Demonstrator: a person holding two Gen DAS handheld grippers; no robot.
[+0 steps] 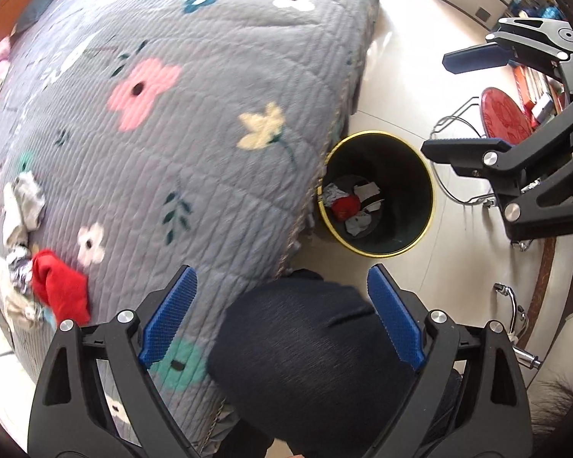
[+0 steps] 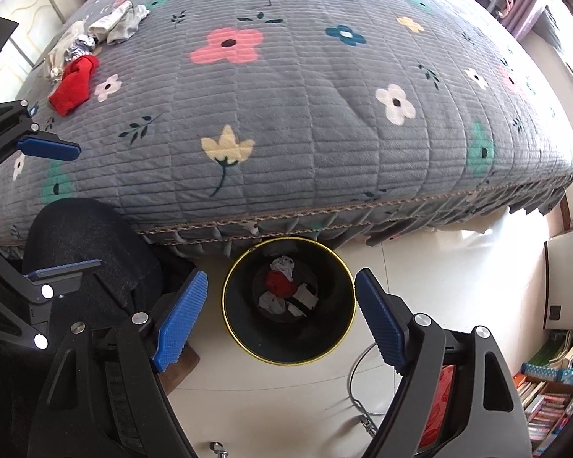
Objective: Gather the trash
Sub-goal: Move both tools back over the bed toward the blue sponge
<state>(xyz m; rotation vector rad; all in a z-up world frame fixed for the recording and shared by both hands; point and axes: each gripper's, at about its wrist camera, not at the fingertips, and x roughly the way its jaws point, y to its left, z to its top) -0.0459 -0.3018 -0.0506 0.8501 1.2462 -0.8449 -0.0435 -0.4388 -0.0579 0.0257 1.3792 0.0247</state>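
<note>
Right tongs (image 2: 279, 320) gape over trash bin (image 2: 244, 337) beside bed.

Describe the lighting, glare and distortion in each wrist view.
Left wrist view: strong fisheye curvature bulges the bedspread; daylight glares off the tiled floor; the trash bin interior is dark, and the black vignette cuts the corners. Right wrist view: same barrel distortion; the right edge is blown out near the window; the bin is shadowed under the bed's fringe.
</note>
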